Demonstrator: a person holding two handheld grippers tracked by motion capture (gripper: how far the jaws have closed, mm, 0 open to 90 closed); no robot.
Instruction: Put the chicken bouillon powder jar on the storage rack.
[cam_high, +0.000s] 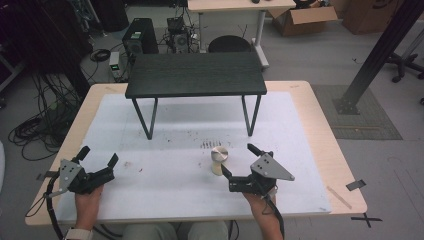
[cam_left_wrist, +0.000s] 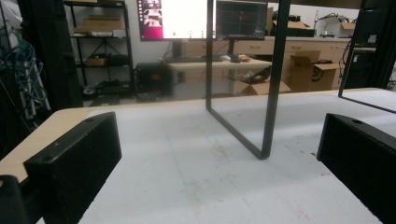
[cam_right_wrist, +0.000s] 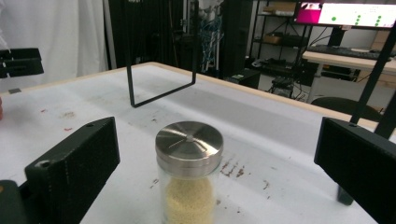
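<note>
A small glass jar (cam_high: 219, 160) with a steel lid and pale yellow grains stands upright on the white mat, in front of the black raised shelf (cam_high: 195, 74). My right gripper (cam_high: 240, 161) is open, its jaws spread wide just right of the jar. Through the right gripper view the jar (cam_right_wrist: 189, 173) stands between and a little beyond the two jaws, touching neither. My left gripper (cam_high: 98, 156) is open at the near left of the mat with nothing between its jaws. In the left gripper view a black leg (cam_left_wrist: 273, 84) of the shelf stands ahead.
The white mat (cam_high: 170, 200) covers most of the wooden table (cam_high: 320, 125). The shelf's thin black legs (cam_high: 150, 120) stand on the mat's far half. Dark stains (cam_high: 207, 145) mark the mat behind the jar. Cables, a computer and boxes lie on the floor beyond.
</note>
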